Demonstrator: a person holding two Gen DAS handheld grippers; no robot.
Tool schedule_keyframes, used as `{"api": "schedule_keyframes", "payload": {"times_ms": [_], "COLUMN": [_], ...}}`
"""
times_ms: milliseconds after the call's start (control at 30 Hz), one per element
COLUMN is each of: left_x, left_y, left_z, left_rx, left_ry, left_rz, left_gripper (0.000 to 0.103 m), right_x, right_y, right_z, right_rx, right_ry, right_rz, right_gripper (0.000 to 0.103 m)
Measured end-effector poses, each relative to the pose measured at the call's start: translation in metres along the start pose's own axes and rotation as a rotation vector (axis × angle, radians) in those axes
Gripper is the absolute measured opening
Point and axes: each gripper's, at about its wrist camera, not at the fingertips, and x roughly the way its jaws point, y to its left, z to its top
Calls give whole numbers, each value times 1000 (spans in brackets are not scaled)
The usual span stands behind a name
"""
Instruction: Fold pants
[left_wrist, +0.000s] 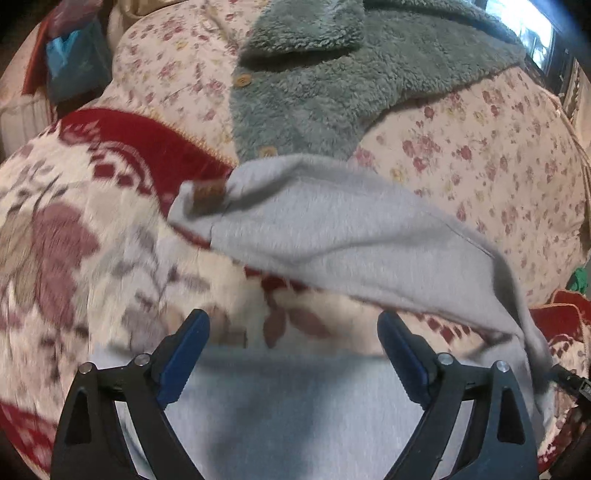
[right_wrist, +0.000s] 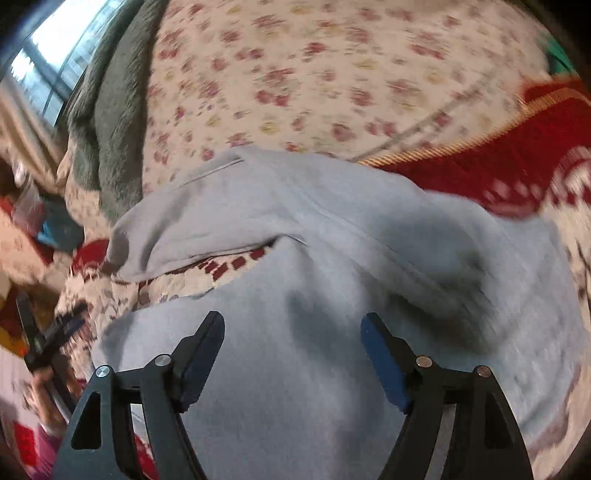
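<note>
Spread across the bed is a cream quilt printed with small pink flowers (left_wrist: 480, 155), and over its near part lies a plush red and cream blanket with large mauve blossoms (left_wrist: 66, 236). On the quilt farther back sits a fuzzy grey-green fleece jacket with round wooden buttons (left_wrist: 314, 92). At the far edge a bright window (right_wrist: 48, 62) shows.

On the blanket and partly on the quilt lie the soft pale grey pants (left_wrist: 332, 229), loosely doubled over: an upper layer with a small brown tag (left_wrist: 208, 194) reaches toward the jacket, and a lower layer spreads directly beneath both cameras. Both views are blurred.

The left gripper (left_wrist: 293, 334) hangs over the lower grey layer with its blue-padded jaws spread wide, nothing pinched between them. The right gripper (right_wrist: 293, 332) hangs likewise over the pants (right_wrist: 332, 258), jaws wide apart and gripping nothing. In the right wrist view the left gripper (right_wrist: 55, 332) appears small at the left edge, gripped by a hand (right_wrist: 46, 384).
</note>
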Motion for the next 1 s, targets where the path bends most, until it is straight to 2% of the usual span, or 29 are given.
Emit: {"api": "schedule_keyframes", "payload": {"times_ms": [133,300,400,567,800,900,1000], "left_x": [25,53,69,89,107,114,117], "left_y": [-8,-15,-16,-14,-4,-3,-6], "left_z": [30,52,64,80,97,102,104], "left_rx": [88,208,243,307,353,385,425], "left_ry": [-6,5,15,13,27,31,38], "left_rz": [-8,-42,-58,-36,-53,-61,-41], "left_gripper": [92,92,92,92,92,92,92], "right_x": [12,37,55,90,129,136,144], "right_y": [0,6,18,42,61,59,52], "right_z": [35,79,93,102,117,124,129], "right_rx": [-58,-147,-210,-347,-521,-538,-529], "right_ry": [-23,-13,9,9,-2,-9,36], "right_rz": [-35,-92,-106,-234,-361,-373,-334], "right_gripper": [81,81,82,83,82,82,81]}}
